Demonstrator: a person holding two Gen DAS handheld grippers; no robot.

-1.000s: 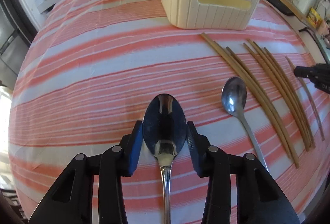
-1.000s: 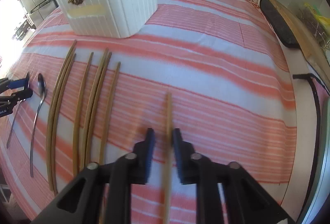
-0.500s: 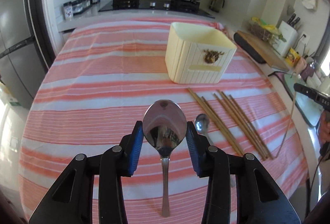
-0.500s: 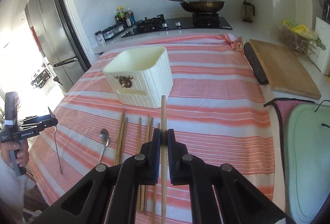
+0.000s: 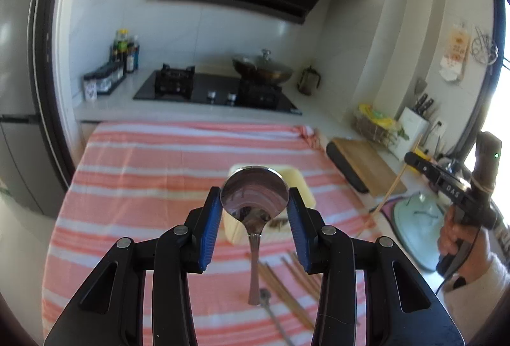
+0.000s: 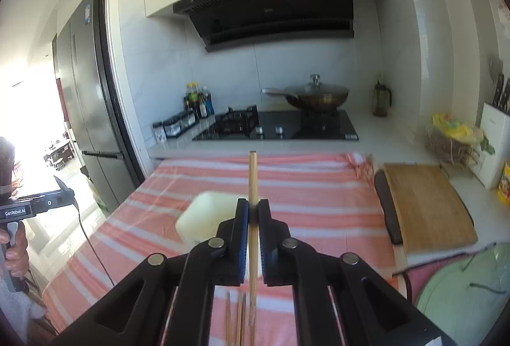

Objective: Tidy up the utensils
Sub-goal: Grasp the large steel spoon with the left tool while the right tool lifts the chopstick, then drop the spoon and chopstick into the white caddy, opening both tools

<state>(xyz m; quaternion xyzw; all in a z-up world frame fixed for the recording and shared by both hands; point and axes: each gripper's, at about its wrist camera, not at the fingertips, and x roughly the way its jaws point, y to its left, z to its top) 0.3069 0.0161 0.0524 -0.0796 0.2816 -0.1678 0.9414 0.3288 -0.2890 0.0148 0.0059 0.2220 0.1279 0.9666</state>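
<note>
My left gripper (image 5: 255, 199) is shut on a metal spoon (image 5: 254, 196), gripped at the bowl, handle hanging down, high above the striped cloth. My right gripper (image 6: 253, 212) is shut on a wooden chopstick (image 6: 252, 173), held upright in the air; it also shows in the left wrist view (image 5: 393, 183). The cream utensil holder (image 6: 204, 215) stands on the cloth below and ahead of both grippers; the left wrist view shows it (image 5: 302, 183) partly hidden behind the spoon. Several chopsticks (image 5: 287, 282) and a second spoon (image 5: 266, 298) lie on the cloth.
A wooden cutting board (image 6: 427, 202) lies to the right of the cloth. A stove with a lidded wok (image 6: 318, 97) stands at the back. A green mat (image 6: 468, 288) is at the right. A fridge (image 6: 86, 122) is at the left.
Both grippers have risen well above the table and tilted up, so the views now look across the kitchen. The spoon and the chopstick came up with them.
</note>
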